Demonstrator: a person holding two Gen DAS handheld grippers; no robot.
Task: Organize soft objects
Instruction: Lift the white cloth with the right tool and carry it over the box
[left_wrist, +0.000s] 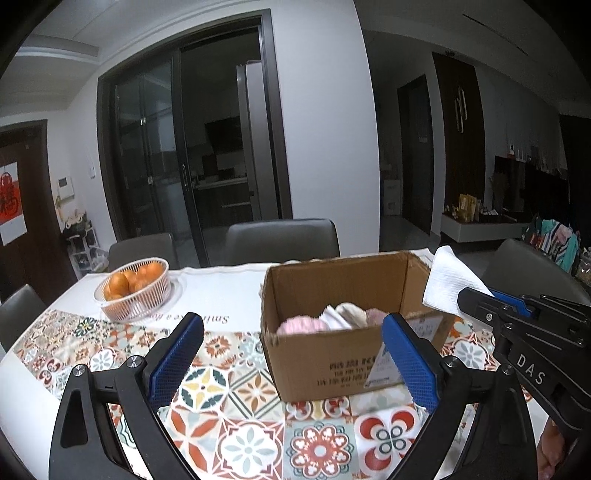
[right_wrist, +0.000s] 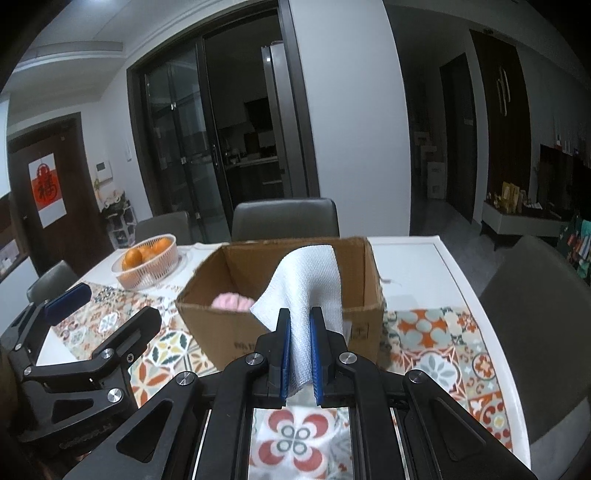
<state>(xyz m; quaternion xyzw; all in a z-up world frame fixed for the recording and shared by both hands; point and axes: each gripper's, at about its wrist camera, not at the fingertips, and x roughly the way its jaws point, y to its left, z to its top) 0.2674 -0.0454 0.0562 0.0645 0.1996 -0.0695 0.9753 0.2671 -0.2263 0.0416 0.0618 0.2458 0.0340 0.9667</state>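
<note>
While the right gripper (right_wrist: 299, 325) clamps a white cloth (right_wrist: 306, 280) above the cardboard box (right_wrist: 229, 332), the left gripper (left_wrist: 291, 343) gapes empty over the patterned tablecloth (left_wrist: 236, 435); grey chairs (right_wrist: 284, 218) and dark glass doors (right_wrist: 184, 140) stand behind.

Both views dim, cool cast. Ceiling glare at 11 o'clock, right wrist view. Table (left_wrist: 236, 280) brightest; glass doors (left_wrist: 177, 147) dark. Strong fisheye bending, black vignette corners; slight softness throughout.
</note>
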